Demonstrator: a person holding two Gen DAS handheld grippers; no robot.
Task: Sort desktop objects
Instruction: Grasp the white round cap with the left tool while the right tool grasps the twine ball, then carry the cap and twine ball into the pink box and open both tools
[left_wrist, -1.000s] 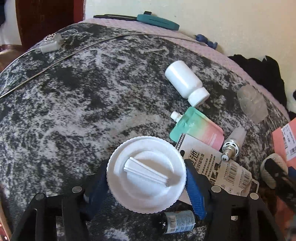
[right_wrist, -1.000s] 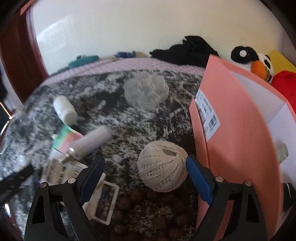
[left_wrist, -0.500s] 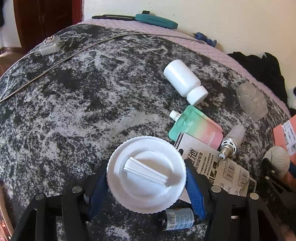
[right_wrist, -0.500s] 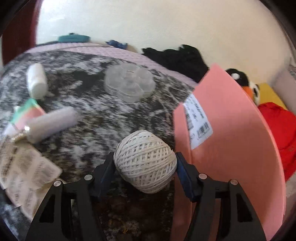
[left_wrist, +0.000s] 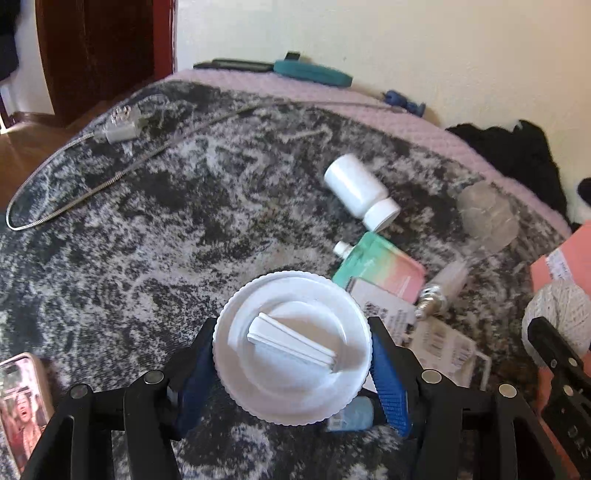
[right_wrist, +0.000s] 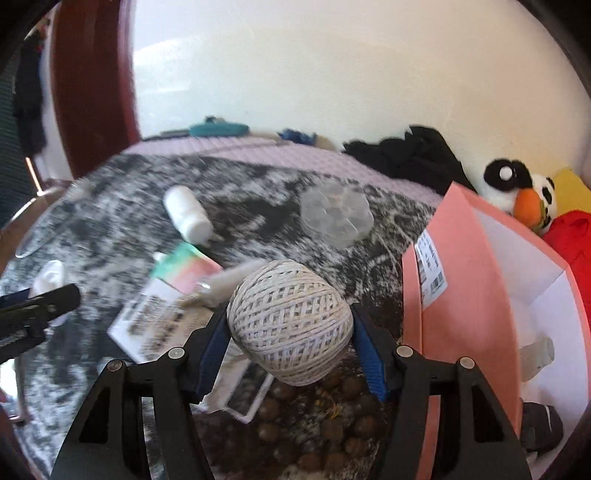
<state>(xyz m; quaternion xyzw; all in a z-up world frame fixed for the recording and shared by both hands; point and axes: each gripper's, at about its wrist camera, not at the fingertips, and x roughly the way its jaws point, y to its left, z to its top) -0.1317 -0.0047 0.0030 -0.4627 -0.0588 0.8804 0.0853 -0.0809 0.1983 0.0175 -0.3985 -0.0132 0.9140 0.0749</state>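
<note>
Twine ball (right_wrist: 290, 321) lifted, cream, criss-cross wound

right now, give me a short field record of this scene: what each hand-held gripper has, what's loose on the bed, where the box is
left hand-held gripper: shut on the white ribbed lid
right hand-held gripper: shut on the twine ball, lifted off the blanket
surface: grey mottled blanket
loose items: white pill bottle on its side, green-pink pouch, small bulb, printed card pack, clear round organiser
sorting box: pink box, open, to the right of the twine ball
left edge: phone
</note>
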